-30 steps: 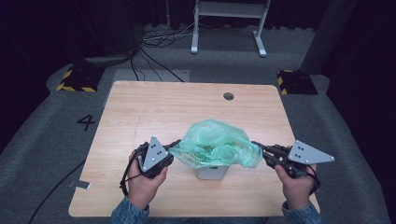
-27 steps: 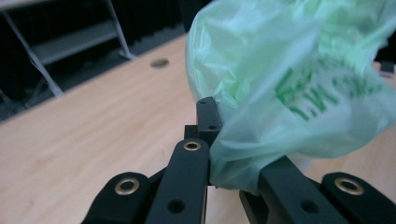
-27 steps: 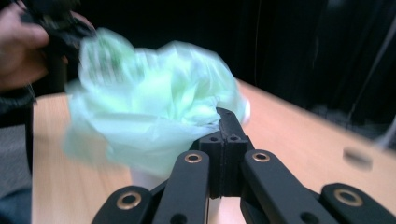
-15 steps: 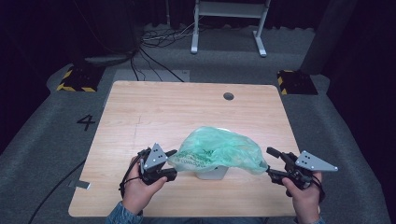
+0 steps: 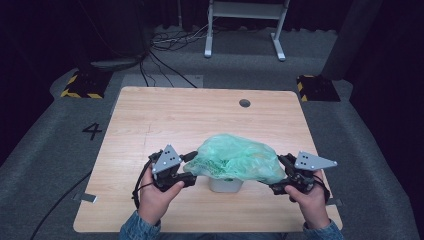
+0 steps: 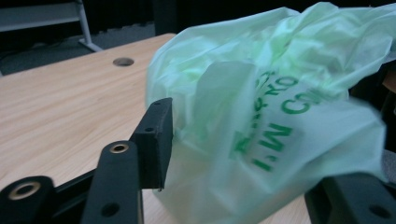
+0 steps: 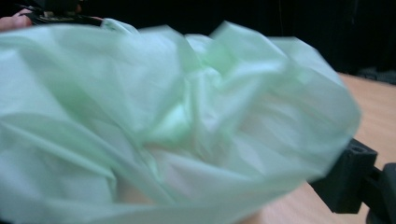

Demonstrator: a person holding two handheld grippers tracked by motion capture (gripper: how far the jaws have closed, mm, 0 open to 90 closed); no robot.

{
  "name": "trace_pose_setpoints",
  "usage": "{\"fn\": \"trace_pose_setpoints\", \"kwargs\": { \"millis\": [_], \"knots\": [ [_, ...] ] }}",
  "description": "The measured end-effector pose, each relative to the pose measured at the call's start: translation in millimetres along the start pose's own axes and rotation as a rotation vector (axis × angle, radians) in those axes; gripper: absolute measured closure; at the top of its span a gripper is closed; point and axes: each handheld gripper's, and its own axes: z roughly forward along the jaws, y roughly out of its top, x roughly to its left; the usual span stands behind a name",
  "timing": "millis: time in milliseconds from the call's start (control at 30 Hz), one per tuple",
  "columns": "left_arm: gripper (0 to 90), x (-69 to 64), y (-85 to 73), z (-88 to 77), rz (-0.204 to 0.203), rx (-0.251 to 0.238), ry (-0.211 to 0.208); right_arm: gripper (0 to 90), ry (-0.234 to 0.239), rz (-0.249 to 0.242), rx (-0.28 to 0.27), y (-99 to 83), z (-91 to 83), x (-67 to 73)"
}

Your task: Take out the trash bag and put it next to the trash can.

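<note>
A pale green plastic bag [image 5: 235,160] with green print is draped over a small white container [image 5: 226,186] near the table's front edge. My left gripper [image 5: 189,169] is at the bag's left side with its jaws spread wide. In the left gripper view the bag [image 6: 261,116] fills the gap between them [image 6: 254,149]. My right gripper [image 5: 279,174] is at the bag's right end, its two fingers also apart. In the right gripper view the blurred bag [image 7: 163,116] covers almost everything, and one black finger [image 7: 348,175] shows at the lower right.
The wooden table [image 5: 175,115] has a round cable hole [image 5: 244,103] at its far side. A white metal stand [image 5: 245,25] and cables [image 5: 165,55] are on the floor beyond. A "4" [image 5: 92,131] is marked on the floor at the left.
Both grippers have moved down and toward the person, drawing the bag lower over the white container. The right gripper has shifted outward to the right.
</note>
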Motion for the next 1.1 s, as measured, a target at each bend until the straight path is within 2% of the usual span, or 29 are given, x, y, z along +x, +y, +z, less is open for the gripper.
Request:
{"fn": "trace_pose_setpoints", "kwargs": {
  "millis": [33,100,167,200,233,267,300,367,400,433,467,533,600,667,700,767,800,833,867,933,967,1033,1100],
  "knots": [
    [49.5,0.0,0.0,0.0,0.0,0.0,0.0,19.4,0.0,0.0,0.0,0.0,0.0,0.0],
    [52.2,-4.4,5.7,6.5,0.001,-0.005,-0.024,19.3,0.017,-0.033,0.001,14.6,14.3,6.7],
    [53.6,-8.0,10.6,13.5,0.011,0.0,-0.042,19.3,0.022,-0.044,0.003,18.6,20.1,8.8],
    [56.3,-9.3,12.7,17.0,0.011,0.005,-0.053,18.3,0.025,-0.065,0.022,25.2,32.3,13.1],
    [57.2,-11.6,15.9,24.0,-0.013,0.024,-0.063,18.2,0.031,-0.075,0.029,28.0,38.6,15.2],
    [57.5,-12.1,17.3,26.5,-0.018,0.039,-0.068,18.1,0.039,-0.086,0.037,30.5,44.9,17.0],
    [58.1,-12.1,17.3,26.5,-0.018,0.039,-0.068,17.2,0.047,-0.093,0.048,32.7,51.3,18.6],
    [59.4,-14.0,21.1,32.0,-0.033,0.045,-0.093,16.6,0.051,-0.107,0.07,36.1,62.3,21.7],
    [61.8,-14.0,21.1,32.0,-0.033,0.045,-0.093,16.6,0.051,-0.107,0.07,36.1,62.3,21.7],
    [63.9,-13.6,22.8,32.8,-0.029,0.043,-0.083,14.6,0.044,-0.13,0.097,38.6,71.0,24.0],
    [63.6,-12.7,23.5,32.9,-0.043,0.033,-0.105,15.6,0.053,-0.13,0.106,39.6,74.0,24.8],
    [66.8,-11.3,24.4,31.1,-0.055,0.025,-0.119,15.1,0.049,-0.139,0.127,40.8,78.3,26.4],
    [66.7,-10.5,25.6,29.1,-0.07,-0.004,-0.15,16.4,0.044,-0.156,0.142,41.6,79.6,27.2],
    [67.8,-10.9,26.5,28.3,-0.068,-0.012,-0.158,16.7,0.036,-0.159,0.152,41.7,80.5,27.1],
    [68.1,-13.1,28.8,28.0,-0.058,-0.032,-0.169,20.1,0.04,-0.155,0.166,41.8,83.1,26.7],
    [68.4,-16.5,30.9,28.8,-0.043,-0.027,-0.179,29.1,0.041,-0.148,0.198,41.9,86.5,27.1],
    [68.5,-16.5,30.9,28.8,-0.043,-0.027,-0.179,37.2,0.021,-0.163,0.212,42.7,87.2,28.4],
    [68.5,-18.3,31.5,29.6,-0.036,-0.022,-0.182,50.2,0.002,-0.18,0.236,43.9,87.1,29.9],
    [68.4,-19.9,31.3,30.7,-0.024,-0.014,-0.178,60.2,-0.002,-0.179,0.26,45.6,86.3,31.3],
    [67.8,-18.9,29.9,30.9,-0.032,-0.016,-0.174,73.3,0.016,-0.146,0.272,47.0,86.5,31.8],
    [66.4,-18.9,29.9,30.9,-0.032,-0.016,-0.174,73.3,0.016,-0.146,0.272,47.0,86.5,31.8],
    [62.9,-17.1,28.2,29.1,-0.035,-0.024,-0.166,87.6,0.015,-0.147,0.277,48.0,85.3,30.5],
    [54.3,-14.9,25.9,23.1,-0.028,-0.041,-0.129,88.8,0.013,-0.152,0.267,48.2,83.6,30.0]
  ]
}}
